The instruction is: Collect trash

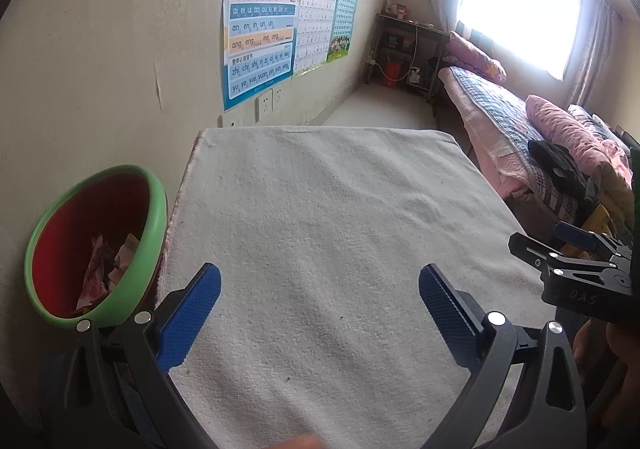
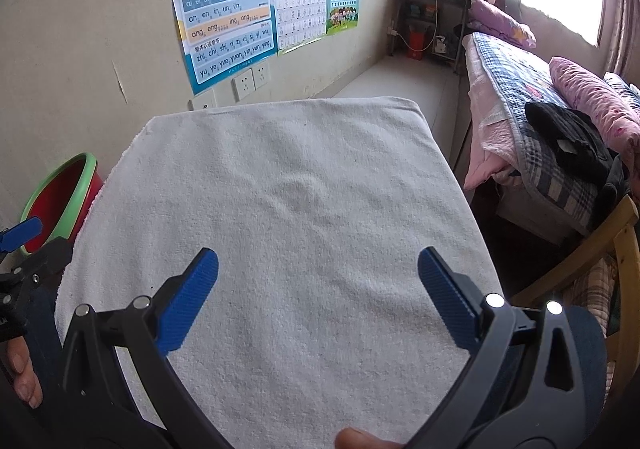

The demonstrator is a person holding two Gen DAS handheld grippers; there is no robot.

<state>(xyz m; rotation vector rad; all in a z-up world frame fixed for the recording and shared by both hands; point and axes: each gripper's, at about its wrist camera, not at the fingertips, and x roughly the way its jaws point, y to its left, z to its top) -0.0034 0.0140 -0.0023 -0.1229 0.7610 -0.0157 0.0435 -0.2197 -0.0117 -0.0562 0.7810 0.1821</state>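
A red bin with a green rim (image 1: 156, 209) stands at the left of the table, against the wall; crumpled pink and yellow wrappers (image 1: 106, 269) lie inside it. The bin also shows in the right wrist view (image 2: 86, 177). My left gripper (image 1: 320, 281) is open and empty above the white towel-covered table (image 1: 320, 209), just right of the bin. My right gripper (image 2: 318, 265) is open and empty above the same towel (image 2: 300, 189). The right gripper also shows at the right edge of the left wrist view (image 1: 576, 249).
Wall with alphabet posters (image 1: 260, 17) and sockets (image 1: 265, 105) behind the table. A bed with pink pillows and a checked quilt (image 1: 520, 129) is to the right, a wooden chair (image 2: 624, 245) near it, and a dark shelf (image 1: 408, 45) at the far end.
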